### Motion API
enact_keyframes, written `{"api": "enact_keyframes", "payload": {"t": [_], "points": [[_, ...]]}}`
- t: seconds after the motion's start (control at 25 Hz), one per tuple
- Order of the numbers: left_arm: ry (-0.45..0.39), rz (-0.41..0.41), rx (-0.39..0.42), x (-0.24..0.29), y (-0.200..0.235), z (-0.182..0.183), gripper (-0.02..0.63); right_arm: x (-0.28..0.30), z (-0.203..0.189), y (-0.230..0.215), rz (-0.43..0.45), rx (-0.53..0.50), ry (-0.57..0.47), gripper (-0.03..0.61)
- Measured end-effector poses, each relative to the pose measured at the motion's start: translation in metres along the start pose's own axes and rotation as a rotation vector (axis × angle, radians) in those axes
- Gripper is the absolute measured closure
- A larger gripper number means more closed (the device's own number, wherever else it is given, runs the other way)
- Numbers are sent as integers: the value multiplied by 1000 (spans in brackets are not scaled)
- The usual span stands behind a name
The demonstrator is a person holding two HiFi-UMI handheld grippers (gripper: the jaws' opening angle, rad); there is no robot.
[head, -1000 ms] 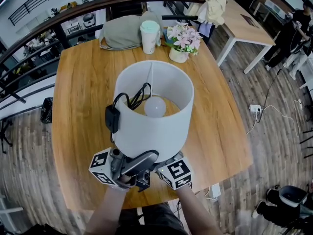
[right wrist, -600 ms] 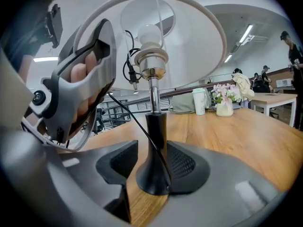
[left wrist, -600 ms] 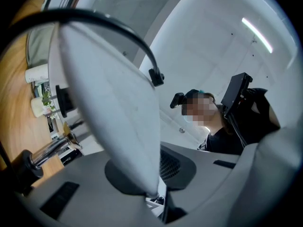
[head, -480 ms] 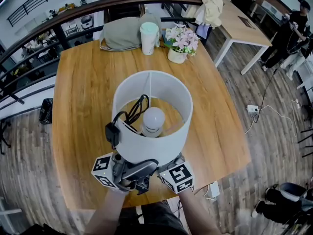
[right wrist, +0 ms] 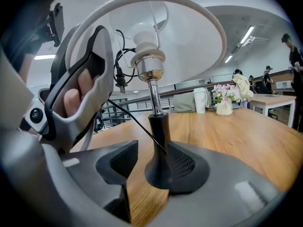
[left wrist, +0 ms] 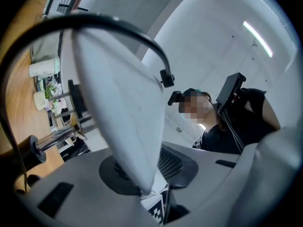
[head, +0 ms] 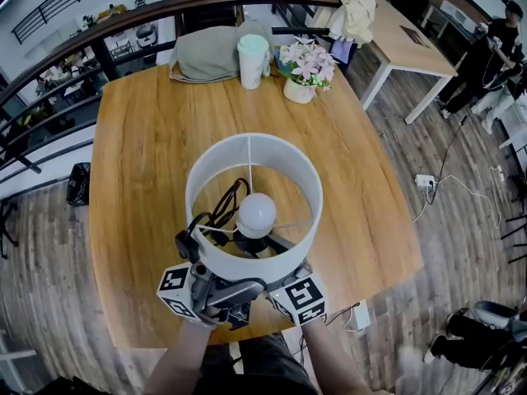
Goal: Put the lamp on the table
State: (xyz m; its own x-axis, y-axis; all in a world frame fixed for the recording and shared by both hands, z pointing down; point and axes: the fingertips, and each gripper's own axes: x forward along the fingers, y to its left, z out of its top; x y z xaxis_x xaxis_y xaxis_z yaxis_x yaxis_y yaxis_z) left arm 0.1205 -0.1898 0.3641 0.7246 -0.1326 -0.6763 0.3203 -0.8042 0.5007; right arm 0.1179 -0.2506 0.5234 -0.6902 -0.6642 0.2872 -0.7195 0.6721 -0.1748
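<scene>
The lamp (head: 257, 212) stands upright over the table (head: 140, 155), close to the table's near edge, and its white drum shade (head: 247, 263) is seen from above with the bulb in the middle. Its black foot (right wrist: 158, 167) appears to sit on the table's wood, though the contact line is hard to make out. A black cord (head: 226, 204) loops up inside the shade and hangs over the rim on the table's left side.

The left tool (left wrist: 144, 174) is closed on the lower wall of the shade, with a pad pressed to each face of it. The right tool (right wrist: 151, 162) has its jaws apart around the foot and the black stem. The right pad (right wrist: 185, 163) touches the flared foot, and bare wood shows between the left pad (right wrist: 118, 161) and the stem.

At the table's far edge stand a pale lidded cup (head: 252, 60) and a small pot of pink flowers (head: 305, 72). A folded grey-green cloth (head: 210, 52) lies just beside the cup.
</scene>
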Motion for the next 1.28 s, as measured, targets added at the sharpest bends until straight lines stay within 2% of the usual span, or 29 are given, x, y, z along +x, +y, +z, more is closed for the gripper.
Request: {"api": "enact_keyframes", "payload": {"t": [0.2,0.32,0.88,1.12,1.28], "points": [[10,11,2,-3,3,-2,543,0,-4,1,-3,3,3,391],[35,48,11,-10,6,-8,532,0,-4,1,-12,-2,5,392],[210,211,7,-41,17,-50,529,-10,-28,14,-22,-3,59,396],[247,319,-3,-61,20,-57,533,-23,-30,22,-61,3,45,462],[292,368,25,-74,17,-59,586,-33,-32,31,-106,9,47,517]]}}
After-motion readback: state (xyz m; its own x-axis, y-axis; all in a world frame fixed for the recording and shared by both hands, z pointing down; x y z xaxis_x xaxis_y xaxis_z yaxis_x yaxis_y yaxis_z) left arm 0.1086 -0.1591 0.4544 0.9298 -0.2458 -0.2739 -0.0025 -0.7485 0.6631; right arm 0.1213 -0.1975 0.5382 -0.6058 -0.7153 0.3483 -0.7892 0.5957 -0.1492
